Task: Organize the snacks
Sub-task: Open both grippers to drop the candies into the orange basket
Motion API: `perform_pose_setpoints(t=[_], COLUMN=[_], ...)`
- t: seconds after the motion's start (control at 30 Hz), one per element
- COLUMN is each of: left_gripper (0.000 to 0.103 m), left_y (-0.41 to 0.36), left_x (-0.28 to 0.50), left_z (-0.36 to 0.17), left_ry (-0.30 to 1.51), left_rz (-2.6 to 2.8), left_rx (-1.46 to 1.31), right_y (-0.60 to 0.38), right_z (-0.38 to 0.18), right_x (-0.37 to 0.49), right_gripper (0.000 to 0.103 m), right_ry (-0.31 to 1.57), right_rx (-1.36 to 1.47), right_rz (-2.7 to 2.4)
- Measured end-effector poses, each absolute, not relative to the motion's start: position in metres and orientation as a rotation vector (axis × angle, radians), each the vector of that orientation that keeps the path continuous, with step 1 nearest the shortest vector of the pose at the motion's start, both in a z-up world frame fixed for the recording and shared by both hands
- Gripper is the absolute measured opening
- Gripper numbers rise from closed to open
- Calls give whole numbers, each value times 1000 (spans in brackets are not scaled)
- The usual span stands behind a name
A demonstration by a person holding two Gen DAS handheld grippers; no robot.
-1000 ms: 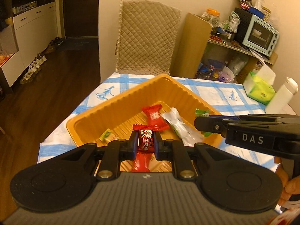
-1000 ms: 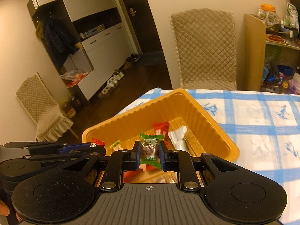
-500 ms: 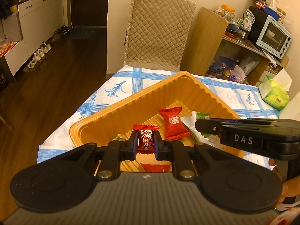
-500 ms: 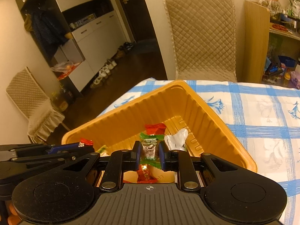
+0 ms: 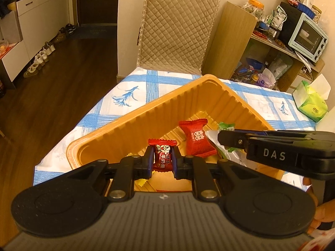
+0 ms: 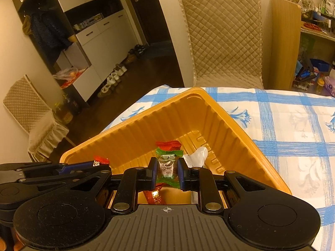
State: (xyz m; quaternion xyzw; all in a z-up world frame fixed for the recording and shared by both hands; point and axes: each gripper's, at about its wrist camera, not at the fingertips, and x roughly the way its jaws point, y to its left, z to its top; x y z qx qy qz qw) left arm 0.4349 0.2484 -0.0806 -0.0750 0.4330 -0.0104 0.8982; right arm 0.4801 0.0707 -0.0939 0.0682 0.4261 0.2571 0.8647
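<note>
An orange ribbed tray [image 5: 136, 121] [image 6: 134, 133] sits on the blue-checked tablecloth. My left gripper [image 5: 163, 159] is shut on a dark red wrapped candy [image 5: 163, 156] just above the tray's near side. My right gripper [image 6: 167, 169] is shut on a clear candy with green ends [image 6: 168, 165] over the tray. Inside the tray lie a red packet [image 5: 195, 138], a clear white wrapper [image 6: 196, 156] and another red candy [image 6: 152, 195]. The right gripper shows from the side in the left wrist view [image 5: 272, 148].
A quilted chair [image 5: 175, 25] stands behind the table. A green tissue box [image 5: 312, 102] sits at the table's right. A wooden shelf with a toaster oven [image 5: 305, 37] is at the far right. The table edge drops to dark floor on the left.
Both grippers have moved forward and lower over the tray, each still holding its candy. The tray looks larger and closer in both views.
</note>
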Motion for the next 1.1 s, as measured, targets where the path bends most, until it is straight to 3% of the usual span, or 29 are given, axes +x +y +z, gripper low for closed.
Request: perform_pose_setpoints(t=[0.17, 0.33, 0.77, 0.97, 1.07, 1.1], left_gripper=[20, 34, 41, 50, 59, 61], left_y=[249, 250, 255, 258, 259, 259], left_x=[436, 434, 424, 420, 416, 414], left_z=[-84, -85, -77, -72, -69, -69], left_ry=[911, 916, 898, 890, 883, 880], left_rz=[-20, -16, -10, 4, 4, 5], left_rx=[-168, -172, -156, -153, -153, -151], right_y=[70, 70, 80, 83, 81, 79], right_z=[-93, -92, -89, -84, -82, -80], right_x=[481, 481, 479, 477, 478, 477], right_gripper=[20, 21, 21, 21, 33, 51], right_ry=[892, 891, 886, 892, 915, 909], right_rx=[149, 151, 147, 183, 208, 205], right_rz=[537, 539, 556, 559, 555, 544])
